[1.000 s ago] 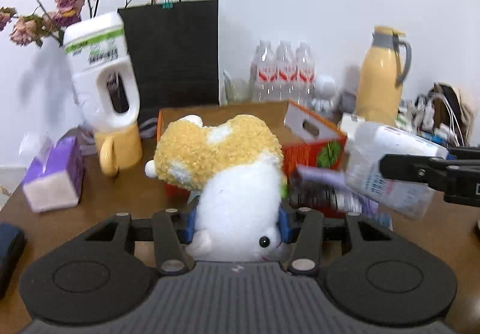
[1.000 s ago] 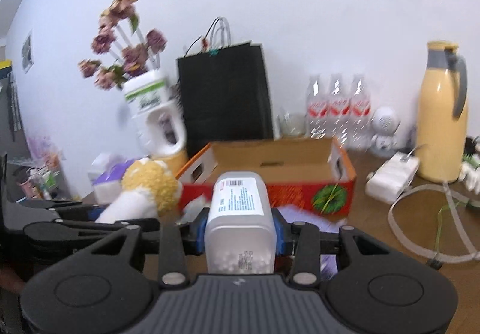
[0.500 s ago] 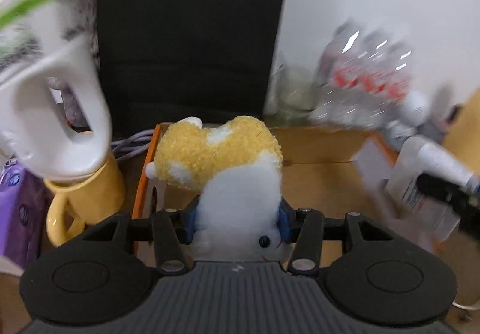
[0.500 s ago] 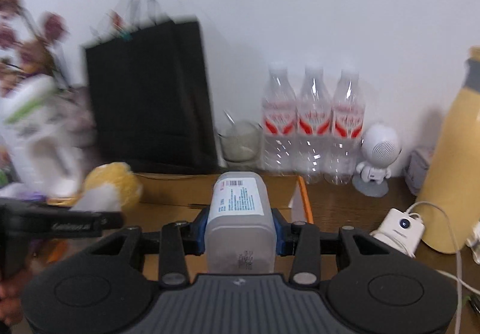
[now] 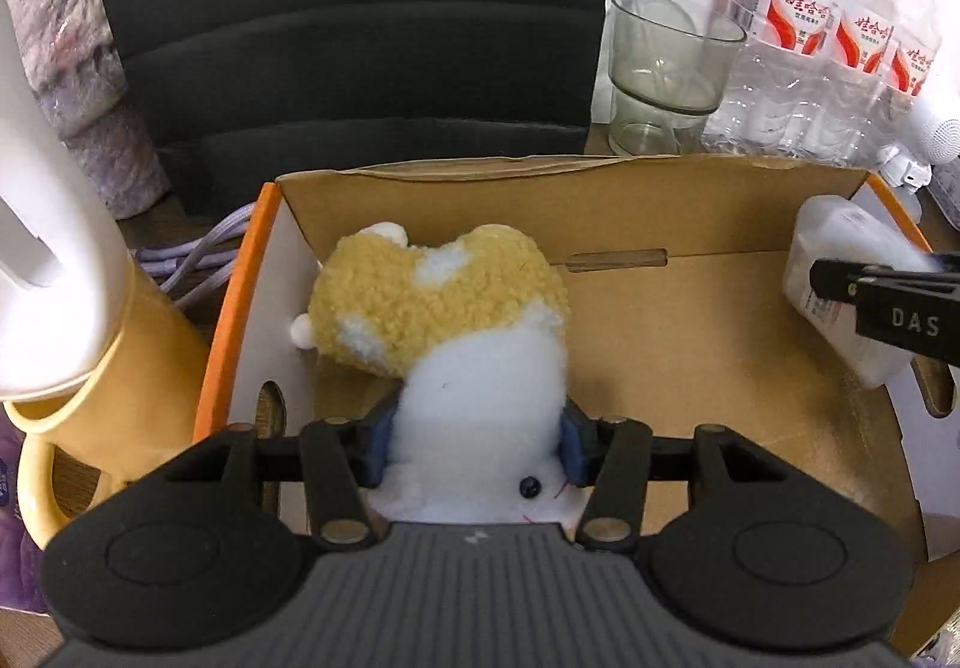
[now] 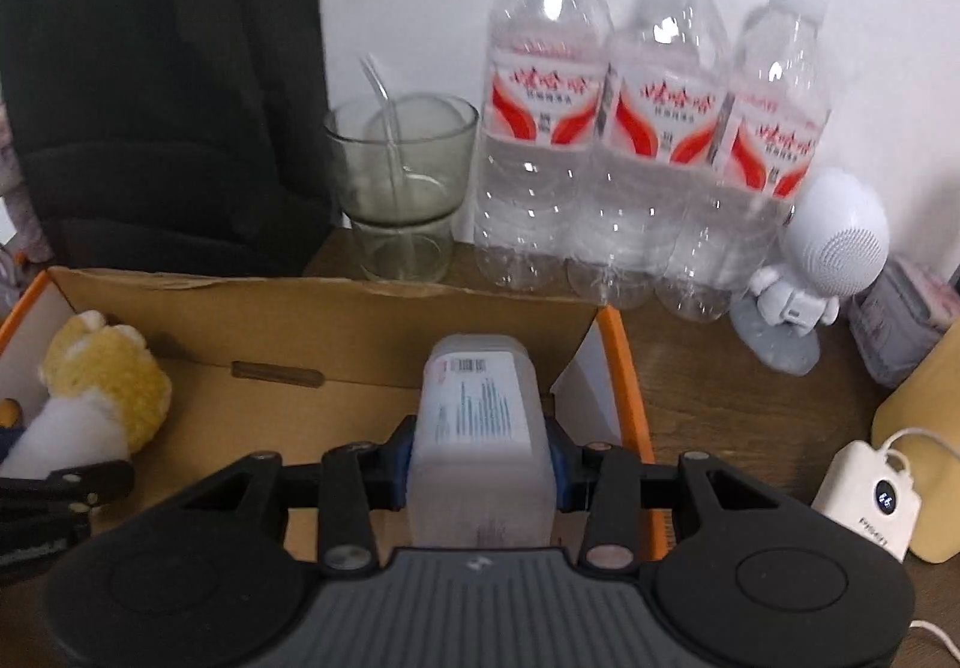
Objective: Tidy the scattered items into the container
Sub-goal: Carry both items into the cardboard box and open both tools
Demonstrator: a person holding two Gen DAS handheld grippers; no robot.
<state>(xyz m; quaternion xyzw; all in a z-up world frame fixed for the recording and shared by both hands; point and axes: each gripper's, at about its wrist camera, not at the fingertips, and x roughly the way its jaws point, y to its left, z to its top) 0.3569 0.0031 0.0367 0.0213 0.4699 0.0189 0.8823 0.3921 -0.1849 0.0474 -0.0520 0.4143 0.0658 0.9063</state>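
My left gripper point(image 5: 474, 446) is shut on a white and yellow plush toy point(image 5: 456, 320) and holds it inside the open cardboard box point(image 5: 600, 224), at its left end. My right gripper point(image 6: 480, 464) is shut on a white plastic bottle point(image 6: 480, 428) and holds it inside the same box point(image 6: 300, 302), at its right end. The bottle point(image 5: 840, 284) and a right gripper finger point(image 5: 900, 302) show at the right of the left wrist view. The plush toy point(image 6: 96, 398) shows at the left of the right wrist view.
Behind the box stand a black paper bag point(image 5: 348, 26), a glass cup point(image 6: 402, 188) and three water bottles point(image 6: 654, 140). A yellow mug point(image 5: 102, 398) with a white jug point(image 5: 42, 272) is left of the box. A white robot figure point(image 6: 822, 260) and a white charger point(image 6: 864, 500) are to the right.
Both grippers have moved forward and down over the box with their items held. The plush toy and the bottle now hang inside the box walls.
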